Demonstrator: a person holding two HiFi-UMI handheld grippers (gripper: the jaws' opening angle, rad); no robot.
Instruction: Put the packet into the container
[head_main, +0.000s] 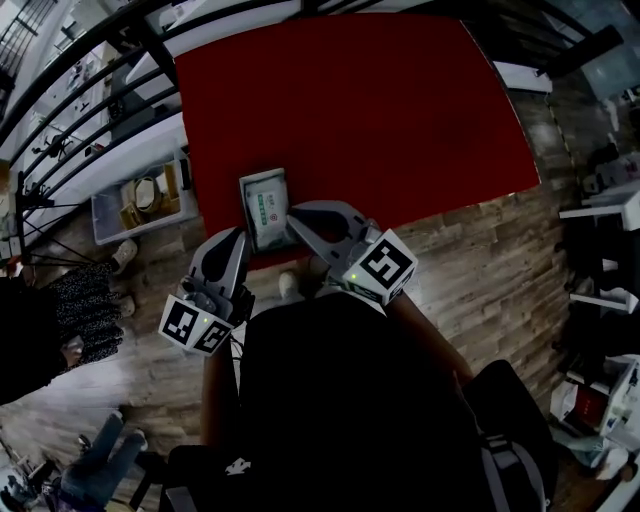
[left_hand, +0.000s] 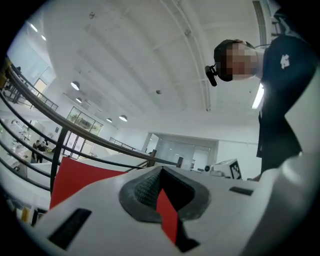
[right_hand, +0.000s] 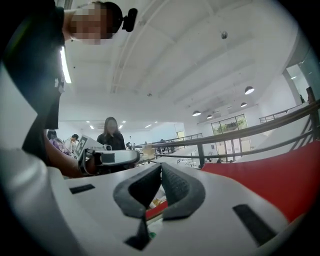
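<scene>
A white and green packet lies flat at the near edge of the red table. A pale rim shows around it; I cannot tell whether that is a container. My left gripper is shut and empty, its tip just left of and below the packet's near corner. In the left gripper view the left gripper points up over the table, jaws together at the tip. My right gripper is shut beside the packet's right edge, with contact unclear. The right gripper holds nothing.
A clear bin with several items sits lower down, left of the table. Black railings run along the left side. Wooden floor lies to the right. A person stands in the distance, and the holder's dark torso fills the lower head view.
</scene>
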